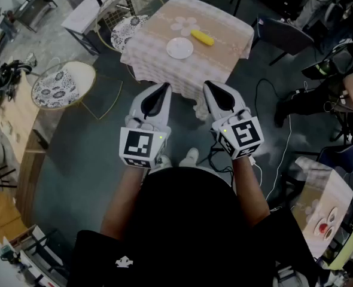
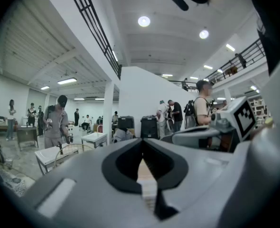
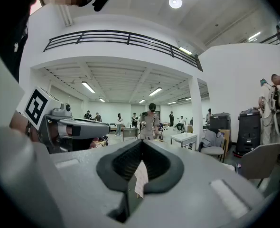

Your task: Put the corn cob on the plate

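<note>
Left gripper (image 1: 164, 86), right gripper (image 1: 207, 86): shut, empty, well short of table (image 1: 158, 70). Corn cob (image 1: 201, 37) off plate (image 1: 179, 48), just beside at 2 o'clock. Whole task pending.

1 small square table (image 1: 224, 34) stands on the dark grey floor (image 1: 93, 160), seen from above and turned so that 1 corner points toward the viewer. A pale tablecloth (image 1: 158, 64) in a fine pink-and-white check covers the whole top and hangs down over the near edges. A faint flower print (image 1: 184, 24) shows on the cloth toward the far side. 2 things lie directly on the cloth. A round white plate (image 1: 180, 48) sits near the middle of the top. A yellow corn cob (image 1: 202, 37) lies flat just beside the plate's far-right rim, not on it; whether the 2 touch cannot be told.
</note>
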Demonstrator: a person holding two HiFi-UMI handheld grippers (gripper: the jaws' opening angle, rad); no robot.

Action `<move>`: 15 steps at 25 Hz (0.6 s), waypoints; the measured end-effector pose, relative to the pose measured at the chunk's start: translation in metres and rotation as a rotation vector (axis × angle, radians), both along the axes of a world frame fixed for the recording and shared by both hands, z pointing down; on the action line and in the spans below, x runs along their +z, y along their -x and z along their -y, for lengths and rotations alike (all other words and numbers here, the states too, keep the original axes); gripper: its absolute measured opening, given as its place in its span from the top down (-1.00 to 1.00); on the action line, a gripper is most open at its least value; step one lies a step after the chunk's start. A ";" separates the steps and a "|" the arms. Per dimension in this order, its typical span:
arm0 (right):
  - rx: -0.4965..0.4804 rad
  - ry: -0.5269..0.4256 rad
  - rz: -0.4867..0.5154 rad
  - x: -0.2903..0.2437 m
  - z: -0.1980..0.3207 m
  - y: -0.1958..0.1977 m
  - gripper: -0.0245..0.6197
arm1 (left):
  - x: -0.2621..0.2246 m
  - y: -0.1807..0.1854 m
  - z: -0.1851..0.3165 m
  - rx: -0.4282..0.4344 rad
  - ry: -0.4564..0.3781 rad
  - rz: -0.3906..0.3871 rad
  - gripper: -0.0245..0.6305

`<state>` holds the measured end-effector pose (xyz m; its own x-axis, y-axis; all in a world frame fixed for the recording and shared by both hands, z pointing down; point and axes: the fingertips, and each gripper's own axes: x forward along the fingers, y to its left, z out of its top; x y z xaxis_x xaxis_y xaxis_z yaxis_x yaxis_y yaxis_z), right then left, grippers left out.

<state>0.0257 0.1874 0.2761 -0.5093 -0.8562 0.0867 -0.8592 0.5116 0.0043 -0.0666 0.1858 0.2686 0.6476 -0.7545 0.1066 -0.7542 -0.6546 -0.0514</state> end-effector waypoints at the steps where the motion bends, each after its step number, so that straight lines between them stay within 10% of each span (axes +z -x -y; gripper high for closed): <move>1: 0.000 -0.005 0.004 -0.001 0.000 -0.002 0.92 | 0.000 -0.002 0.000 0.000 0.001 0.002 0.90; 15: -0.030 -0.008 0.035 0.005 0.013 -0.038 0.92 | 0.006 -0.037 0.013 -0.045 0.004 0.020 0.90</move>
<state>0.0633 0.1740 0.2808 -0.5375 -0.8410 0.0619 -0.8431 0.5373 -0.0214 -0.0297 0.1731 0.2743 0.6105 -0.7825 0.1223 -0.7819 -0.6201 -0.0639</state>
